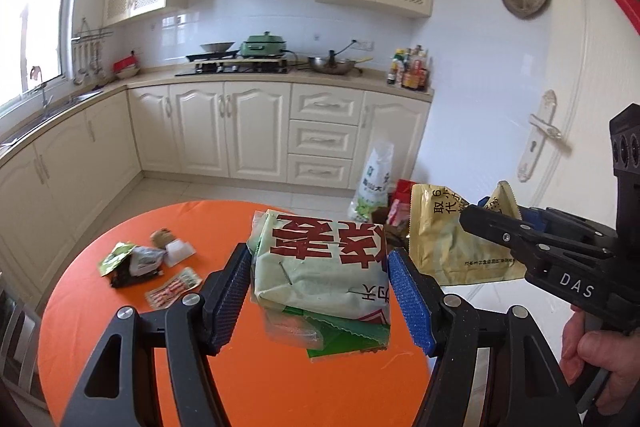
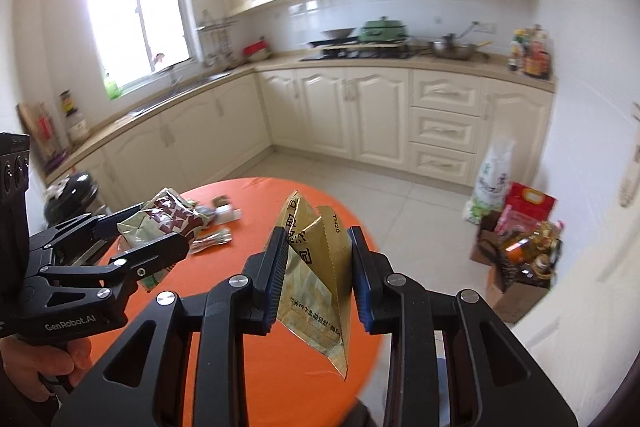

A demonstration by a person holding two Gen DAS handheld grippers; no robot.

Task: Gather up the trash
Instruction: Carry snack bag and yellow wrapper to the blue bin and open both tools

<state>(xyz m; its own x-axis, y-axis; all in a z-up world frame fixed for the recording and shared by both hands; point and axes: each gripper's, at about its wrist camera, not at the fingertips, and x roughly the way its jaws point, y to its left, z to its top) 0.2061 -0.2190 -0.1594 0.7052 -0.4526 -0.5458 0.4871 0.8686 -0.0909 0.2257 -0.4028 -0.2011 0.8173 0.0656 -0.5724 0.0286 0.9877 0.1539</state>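
Left gripper (image 1: 320,291): raised above the orange table (image 1: 240,387), pointing level at the kitchen counter; jaws clamp a pale green wrapper (image 1: 316,259) with red characters, green scraps hanging below it.
Right gripper (image 2: 316,267): beside the left one at like height, jaws pinching a crumpled gold wrapper (image 2: 316,291) whose lower corner dangles.
Right hand (image 1: 592,355): wrapped around the handle, low behind the tool.
Left hand (image 2: 36,367): gripping its handle likewise.
Remaining trash (image 1: 152,263): on the table, ahead and left of the left gripper.

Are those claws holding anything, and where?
Yes. The left gripper squeezes a pale green wrapper bundle by its sides; the right gripper pinches a gold packet around its middle.
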